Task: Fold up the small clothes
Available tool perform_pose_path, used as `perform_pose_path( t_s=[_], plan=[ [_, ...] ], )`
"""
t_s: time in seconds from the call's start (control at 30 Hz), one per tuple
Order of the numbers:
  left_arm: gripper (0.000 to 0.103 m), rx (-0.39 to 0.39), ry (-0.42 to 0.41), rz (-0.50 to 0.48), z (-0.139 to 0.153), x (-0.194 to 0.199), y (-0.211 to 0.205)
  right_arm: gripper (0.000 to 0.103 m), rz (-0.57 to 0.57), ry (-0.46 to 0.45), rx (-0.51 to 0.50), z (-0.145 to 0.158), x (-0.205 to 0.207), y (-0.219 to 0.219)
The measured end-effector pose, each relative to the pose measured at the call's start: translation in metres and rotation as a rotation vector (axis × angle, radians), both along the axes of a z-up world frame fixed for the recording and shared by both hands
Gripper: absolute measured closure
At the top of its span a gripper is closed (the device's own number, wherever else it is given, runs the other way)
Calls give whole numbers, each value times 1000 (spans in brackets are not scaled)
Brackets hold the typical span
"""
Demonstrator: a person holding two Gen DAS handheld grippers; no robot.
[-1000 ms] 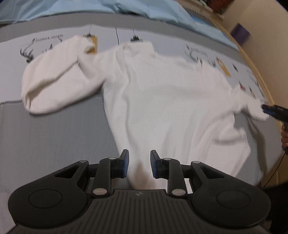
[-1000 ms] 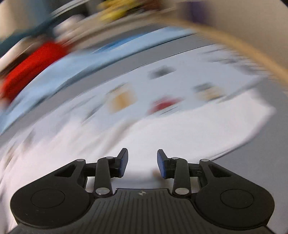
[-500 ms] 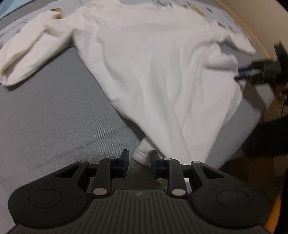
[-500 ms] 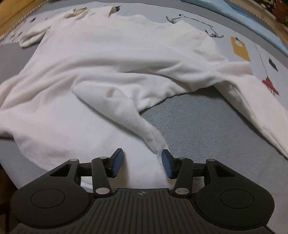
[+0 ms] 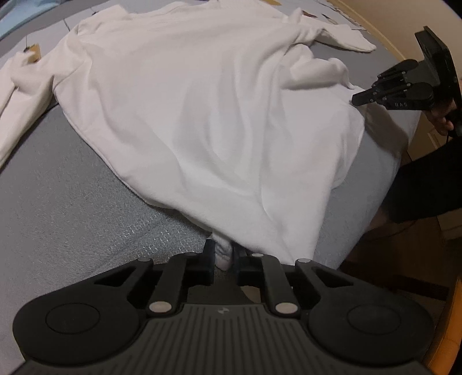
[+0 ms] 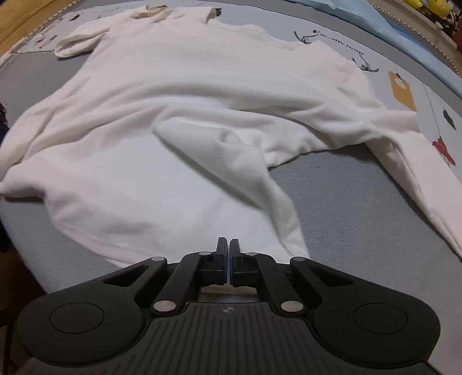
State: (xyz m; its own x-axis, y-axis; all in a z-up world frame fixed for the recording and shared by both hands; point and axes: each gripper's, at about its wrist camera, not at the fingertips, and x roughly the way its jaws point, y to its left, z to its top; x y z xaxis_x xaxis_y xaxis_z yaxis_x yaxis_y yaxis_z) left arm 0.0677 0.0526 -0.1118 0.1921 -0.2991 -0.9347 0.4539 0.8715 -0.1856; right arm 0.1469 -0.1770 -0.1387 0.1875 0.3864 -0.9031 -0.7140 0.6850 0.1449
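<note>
A white long-sleeved top (image 5: 202,101) lies spread on the grey bed cover (image 5: 72,202). My left gripper (image 5: 223,248) is at the top's near hem corner. Its jaws are closing, and a small bunch of white cloth is pinched between the blue pads. In the left wrist view my right gripper (image 5: 353,101) comes in from the right, its tips on the far hem corner. In its own view the right gripper (image 6: 228,242) is shut, its pads meeting on the hem of the top (image 6: 202,86). A folded-over flap (image 6: 231,155) lies just beyond it.
A hand (image 5: 441,121) and dark sleeve (image 5: 427,184) hold the right gripper past the bed's edge, over wooden floor (image 5: 404,274). One sleeve (image 5: 17,95) trails left, the other sleeve (image 6: 418,173) trails right. A printed sheet with a yellow tag (image 6: 402,89) and blue bedding (image 6: 346,8) lie behind.
My left gripper has come down to the hem corner and closed on the cloth. The right gripper's jaws, open half a second ago around the flap's tip, are now shut at the hem.
</note>
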Motion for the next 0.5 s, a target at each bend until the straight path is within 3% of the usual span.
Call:
perform_pose_path(
  t_s=[0.1, 0.2, 0.33, 0.4, 0.43, 0.5],
  plan=[
    [92, 11, -17, 7, 12, -7, 8, 103, -33, -8, 30, 13, -3, -5],
    [92, 15, -41, 81, 33, -13, 32, 103, -142, 7, 100, 32, 3, -21],
    [97, -101, -114, 258, 80, -30, 82, 103, -372, -42, 287, 84, 10, -73],
    [98, -136, -119, 304, 91, -45, 99, 103, -538, 0, 406, 101, 9, -115],
    [98, -102, -105, 295, 89, -50, 100, 103, -599, 30, 425, 100, 7, -131],
    [98, 40, -37, 195, 68, -57, 81, 103, -642, 101, 324, 79, 4, -139]
  ],
)
